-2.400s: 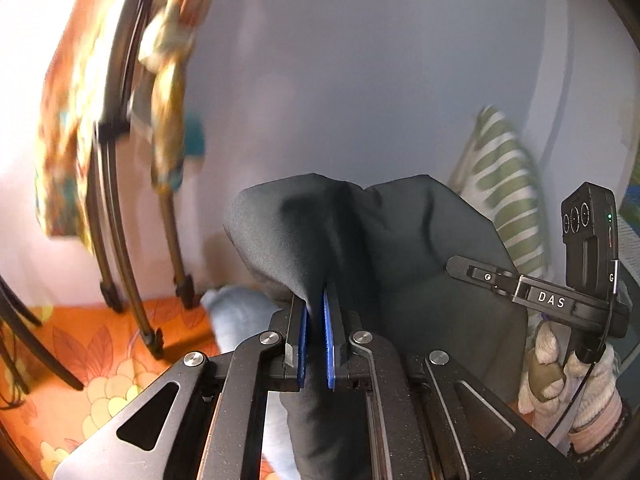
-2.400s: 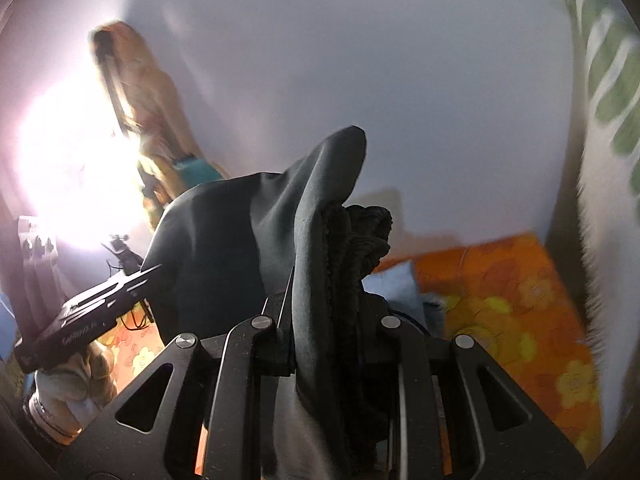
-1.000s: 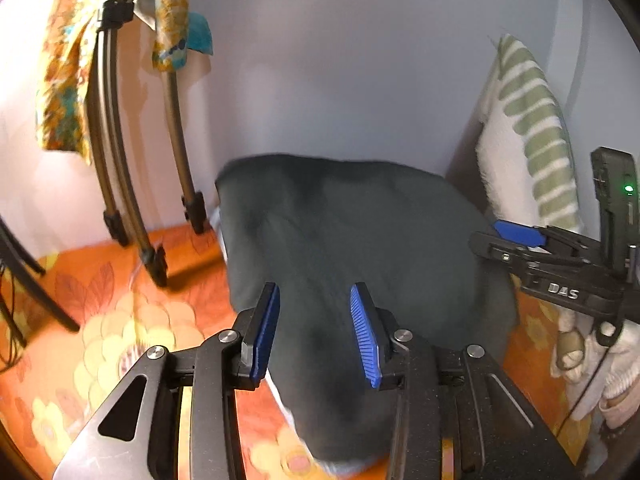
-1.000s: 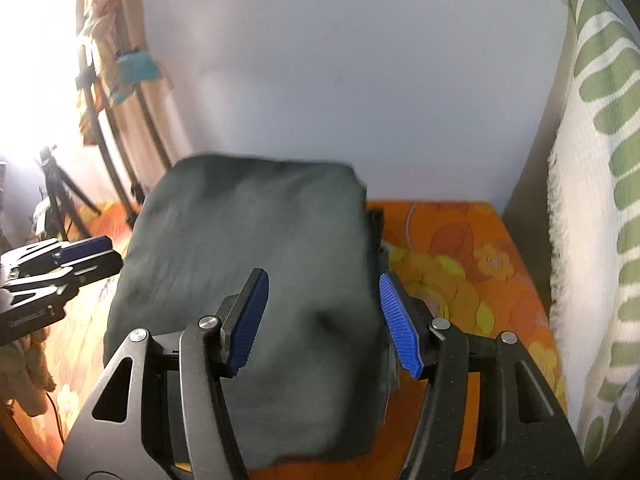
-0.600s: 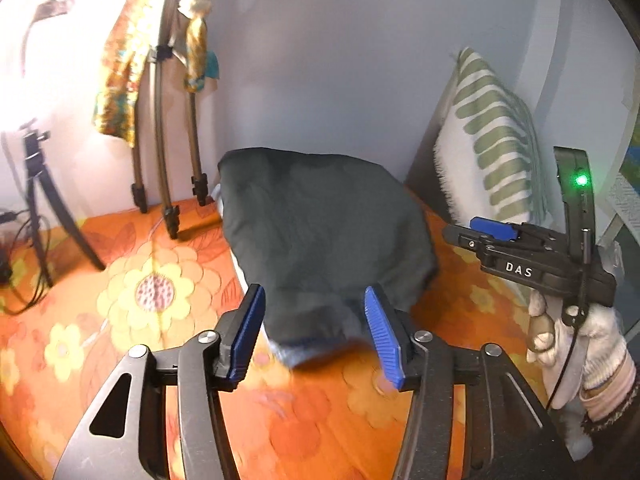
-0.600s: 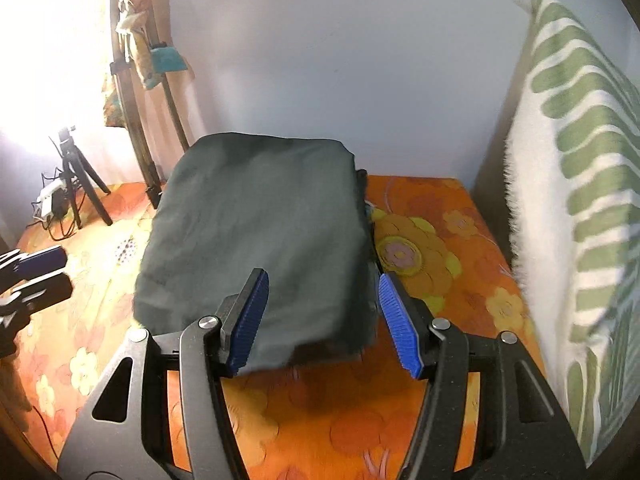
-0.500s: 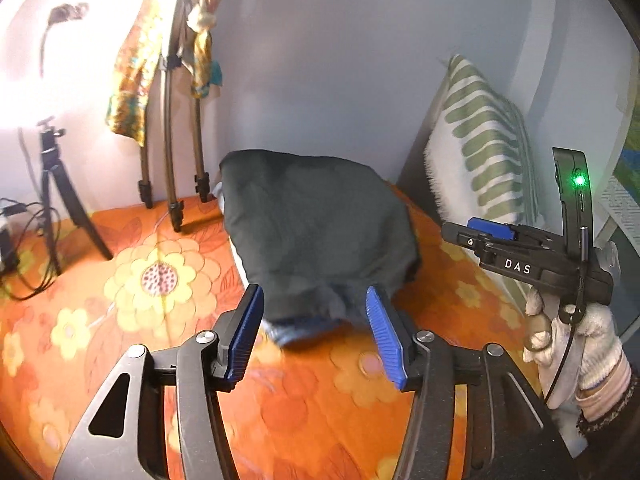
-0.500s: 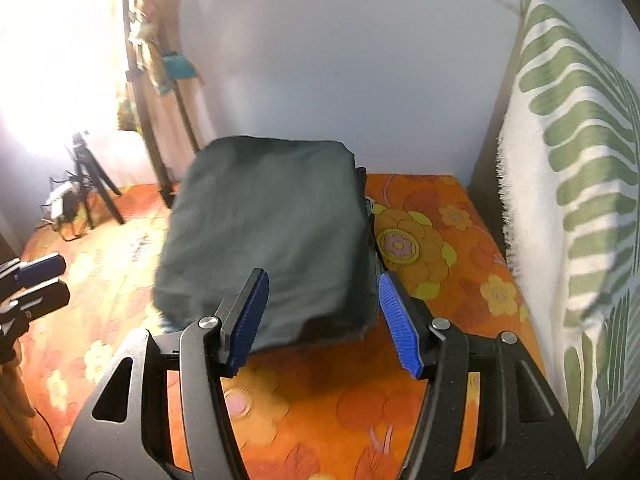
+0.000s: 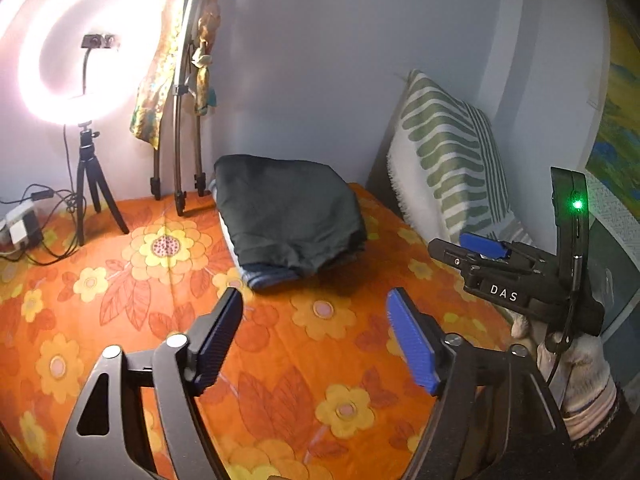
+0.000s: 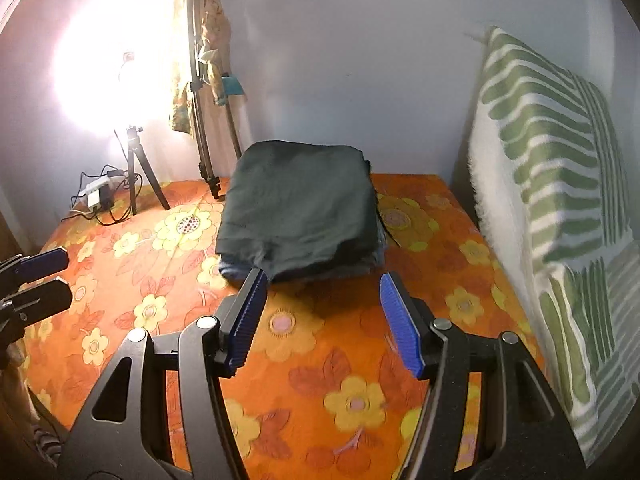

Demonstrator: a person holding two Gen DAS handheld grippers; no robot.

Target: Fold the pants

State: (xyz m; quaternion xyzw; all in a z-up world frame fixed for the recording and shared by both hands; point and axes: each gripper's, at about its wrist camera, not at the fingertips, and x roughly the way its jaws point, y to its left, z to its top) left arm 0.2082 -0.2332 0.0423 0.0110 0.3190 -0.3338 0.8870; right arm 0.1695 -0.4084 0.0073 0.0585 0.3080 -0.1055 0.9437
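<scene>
The dark grey pants (image 9: 288, 212) (image 10: 304, 204) lie folded on top of a small stack of folded clothes, far back on the orange flowered bedspread (image 9: 300, 360) (image 10: 320, 360) by the wall. My left gripper (image 9: 316, 332) hovers over the bedspread well short of the stack, its jaws opening, with nothing between them. My right gripper (image 10: 320, 312) is just short of the stack's front edge, its jaws also opening and empty. In the left wrist view the right gripper (image 9: 480, 248) shows at right, held by a gloved hand (image 9: 572, 376).
A green-striped white pillow (image 9: 444, 160) (image 10: 552, 184) leans against the wall at right. A lit ring light on a tripod (image 9: 84, 184) (image 10: 136, 168), tripod legs draped with patterned cloth (image 9: 176, 92), and a charger with cables (image 9: 20, 228) stand at back left.
Both grippers let go of the dark pants, which now lie folded on the stack. Both pulled back from the stack and up, and the left jaws widened.
</scene>
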